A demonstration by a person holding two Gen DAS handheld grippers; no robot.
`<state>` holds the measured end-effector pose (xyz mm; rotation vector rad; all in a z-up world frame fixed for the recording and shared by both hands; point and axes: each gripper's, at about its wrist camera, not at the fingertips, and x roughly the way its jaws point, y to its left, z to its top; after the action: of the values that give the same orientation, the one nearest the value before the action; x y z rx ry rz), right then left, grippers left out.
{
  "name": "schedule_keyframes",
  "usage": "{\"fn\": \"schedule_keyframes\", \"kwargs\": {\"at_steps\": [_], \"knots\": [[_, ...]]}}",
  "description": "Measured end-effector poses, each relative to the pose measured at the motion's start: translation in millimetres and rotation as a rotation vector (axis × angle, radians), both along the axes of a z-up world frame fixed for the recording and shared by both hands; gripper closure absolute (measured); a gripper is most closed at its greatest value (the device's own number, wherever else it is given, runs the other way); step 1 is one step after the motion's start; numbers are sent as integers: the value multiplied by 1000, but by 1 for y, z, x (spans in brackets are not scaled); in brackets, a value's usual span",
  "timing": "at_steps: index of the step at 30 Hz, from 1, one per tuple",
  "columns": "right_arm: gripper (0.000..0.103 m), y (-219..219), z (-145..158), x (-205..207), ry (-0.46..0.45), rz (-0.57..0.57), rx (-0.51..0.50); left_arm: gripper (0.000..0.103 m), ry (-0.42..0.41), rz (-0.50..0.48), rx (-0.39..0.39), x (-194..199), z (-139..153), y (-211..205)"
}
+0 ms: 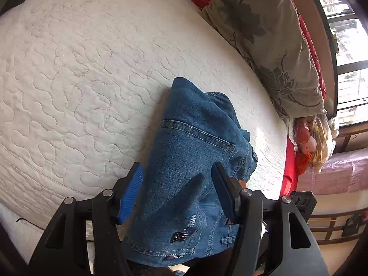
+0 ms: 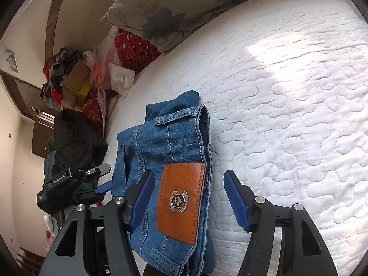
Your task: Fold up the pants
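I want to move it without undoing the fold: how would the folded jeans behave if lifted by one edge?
The folded jeans are soft layered denim, so they would probably sag and unfold. The leather patch looks stiffer and likely bends less. On the quilted mattress, pushing may bunch them.

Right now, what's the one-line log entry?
jeans: folded on bed | left tool: open | right tool: open | neither gripping

Daylight pours in from the window (image 1: 345,53) on my left view's right edge, blown out to white there. A bright sun patch glares on the white quilt (image 2: 287,53) beyond the jeans (image 2: 170,161). Both views are sharp, bowing and darkening at the corners.
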<state>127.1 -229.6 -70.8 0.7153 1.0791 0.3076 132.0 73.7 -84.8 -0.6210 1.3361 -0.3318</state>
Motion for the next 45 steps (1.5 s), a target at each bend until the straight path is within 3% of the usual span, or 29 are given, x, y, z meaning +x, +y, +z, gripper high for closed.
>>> {"fn": "schedule_keyframes", "kwargs": {"at_steps": [3,5,7,10,13,16,22,24,25,28,32,38,40,43,45], "knots": [[38,15,-15,6,29,64,73,43,13,-23,29,3,-5,-6],[38,30,-23,8,46,119,52,42,40,-47,51,3,-16,-11],[36,35,-26,7,22,139,25,35,71,-49,45,4,-29,-14],[37,25,-34,4,20,111,107,25,56,-39,27,4,-31,-16],[37,19,-37,3,16,99,157,19,41,-55,65,4,-30,-25],[37,21,-36,2,9,103,143,16,21,-72,103,3,-29,-32],[39,28,-31,4,28,89,90,16,12,-59,104,3,-28,-31],[48,42,-19,3,-9,120,-27,18,7,-57,106,-1,-24,-29],[55,50,-12,1,-44,154,-86,35,-3,-51,100,-3,-20,-28],[67,66,8,-2,-125,215,-194,53,-39,-70,125,-9,-6,-29],[70,71,32,6,-198,220,-234,56,-84,-44,93,-5,16,-23],[67,86,73,53,-337,215,-231,56,-295,0,138,44,79,-13],[60,88,69,78,-330,185,-229,49,-281,11,180,74,74,-12],[56,83,35,122,-168,154,-255,49,-139,42,296,113,32,-4],[56,65,21,129,-115,89,-253,49,-71,74,276,115,11,12]]}}
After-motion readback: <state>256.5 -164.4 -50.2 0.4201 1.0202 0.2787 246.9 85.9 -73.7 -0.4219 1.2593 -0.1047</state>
